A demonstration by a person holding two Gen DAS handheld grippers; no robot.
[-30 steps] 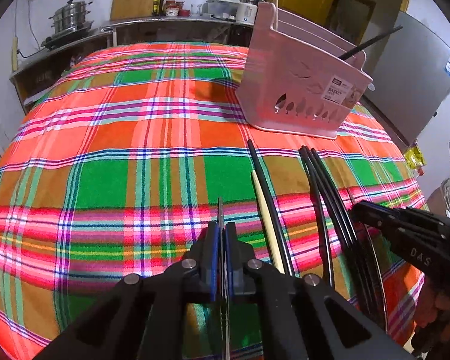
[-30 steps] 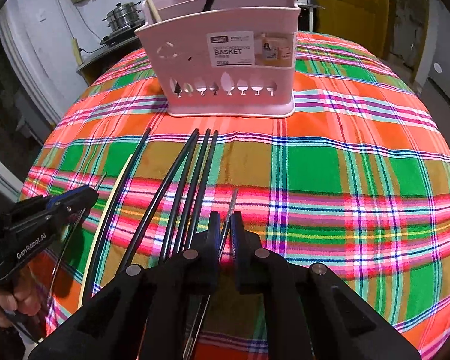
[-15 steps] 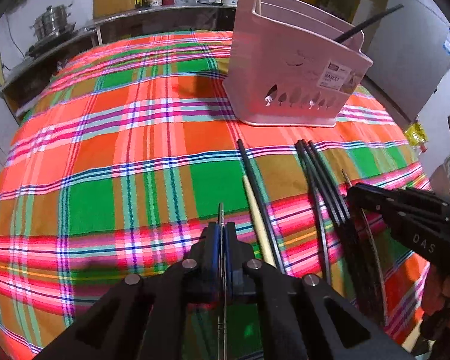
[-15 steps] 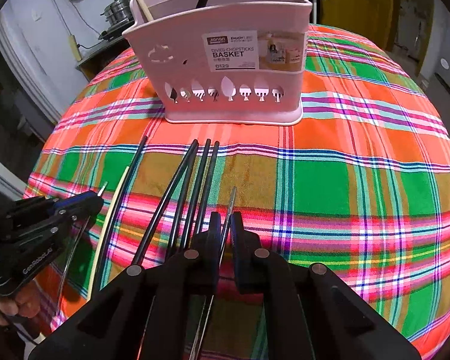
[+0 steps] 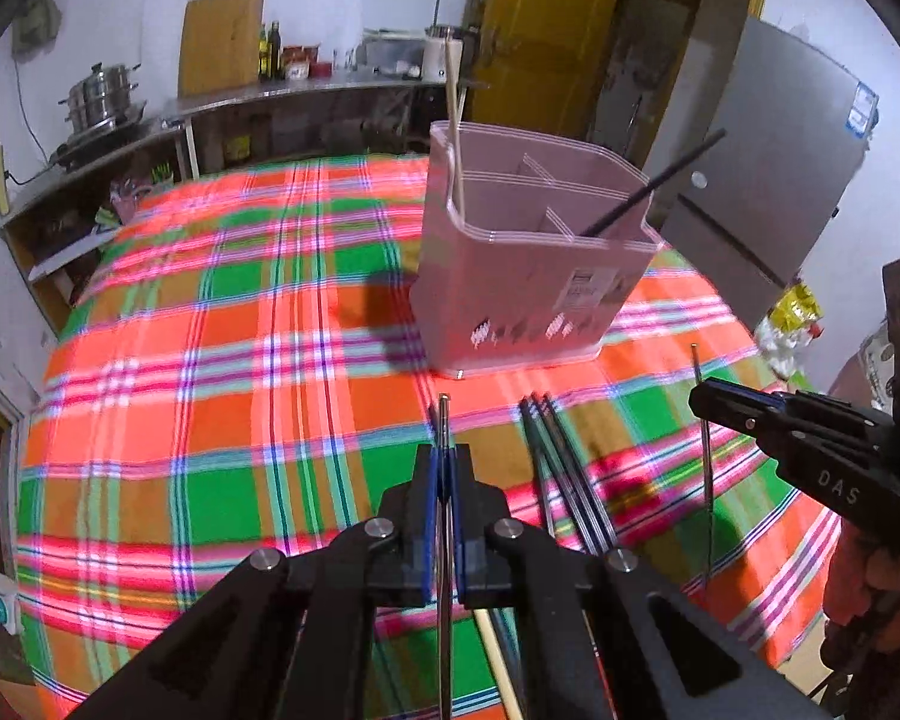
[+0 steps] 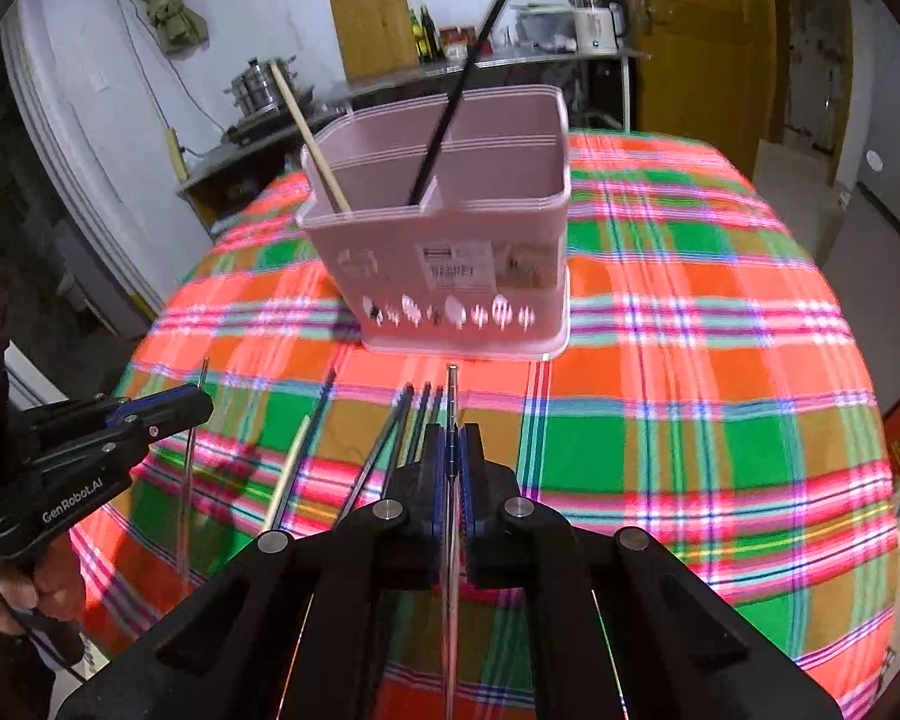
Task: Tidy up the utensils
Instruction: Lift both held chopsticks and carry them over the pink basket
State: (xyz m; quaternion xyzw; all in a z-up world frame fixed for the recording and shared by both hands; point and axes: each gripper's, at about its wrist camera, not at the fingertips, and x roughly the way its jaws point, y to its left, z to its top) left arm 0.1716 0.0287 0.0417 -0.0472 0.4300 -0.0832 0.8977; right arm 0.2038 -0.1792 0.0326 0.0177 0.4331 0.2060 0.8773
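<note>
Left hand-held gripper (image 5: 444, 468): matte black angular arms, round silver screw heads along them, blue pads lining the inner faces of the two fingers (image 5: 427, 516); seen from the right wrist view, white "GenRobot.AI" lettering along its side and a thin black cable trailing beneath the hand (image 6: 42, 585). Right hand-held gripper (image 6: 450, 456): same black build, same silver screws and blue pads, white "DAS" lettering on its flank in the left wrist view.
</note>
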